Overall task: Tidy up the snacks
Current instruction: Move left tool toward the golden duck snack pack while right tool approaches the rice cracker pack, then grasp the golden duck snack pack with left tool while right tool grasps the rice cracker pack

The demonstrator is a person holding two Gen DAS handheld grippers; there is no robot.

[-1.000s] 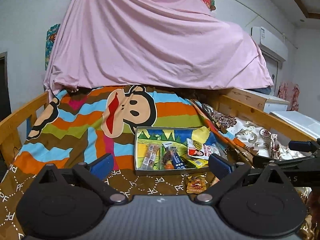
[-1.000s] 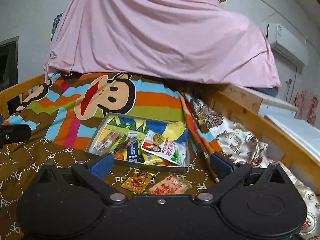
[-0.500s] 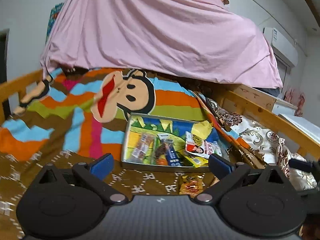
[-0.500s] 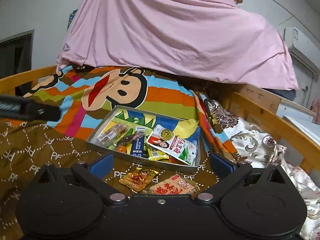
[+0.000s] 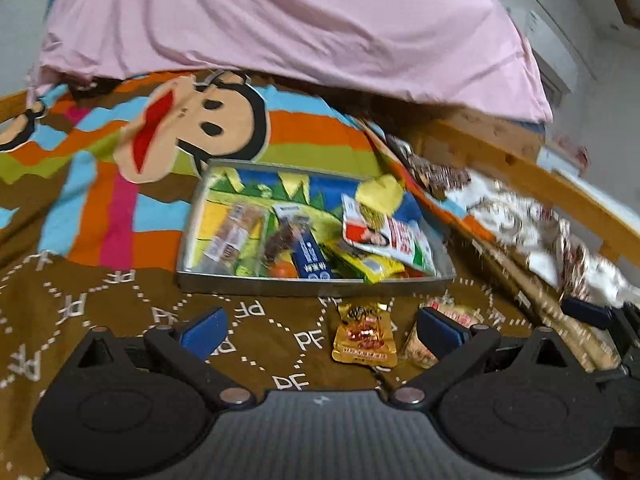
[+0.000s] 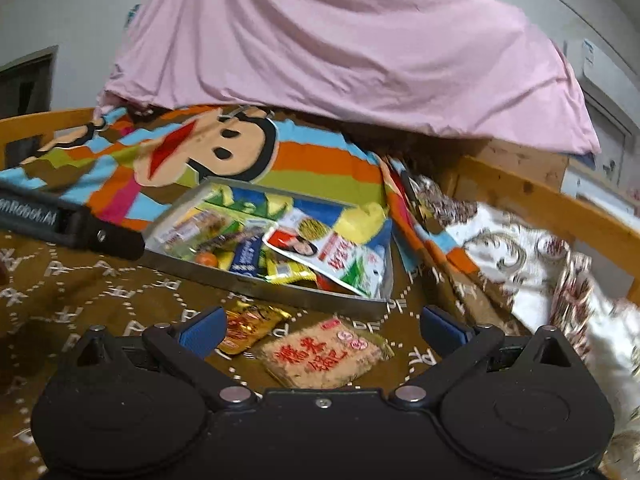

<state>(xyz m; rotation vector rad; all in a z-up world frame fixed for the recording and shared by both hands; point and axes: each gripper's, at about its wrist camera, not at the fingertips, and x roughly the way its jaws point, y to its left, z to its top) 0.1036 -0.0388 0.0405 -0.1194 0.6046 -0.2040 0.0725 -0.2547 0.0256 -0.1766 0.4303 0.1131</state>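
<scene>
A metal tray [image 5: 316, 286] [image 6: 264, 286] holding several snack packets lies on the bed. Two packets lie loose on the brown blanket in front of it: a gold packet [image 5: 365, 336] [image 6: 250, 326] and a tan rice-cake packet with red characters [image 6: 326, 354] [image 5: 450, 320]. My left gripper [image 5: 320, 328] is open and empty, low over the blanket with the gold packet between its fingers. My right gripper [image 6: 320, 326] is open and empty, the tan packet lying between its fingers. The left gripper's body [image 6: 68, 220] shows at the left of the right wrist view.
A monkey-print striped blanket [image 5: 200, 128] covers the bed. A pink sheet [image 5: 280, 20] hangs over the back. A wooden bed rail [image 6: 560, 208] and a floral quilt [image 6: 520, 264] run along the right.
Both grippers have moved forward and down toward the two loose packets, which now look larger and lie between the fingers. Both stay open.
</scene>
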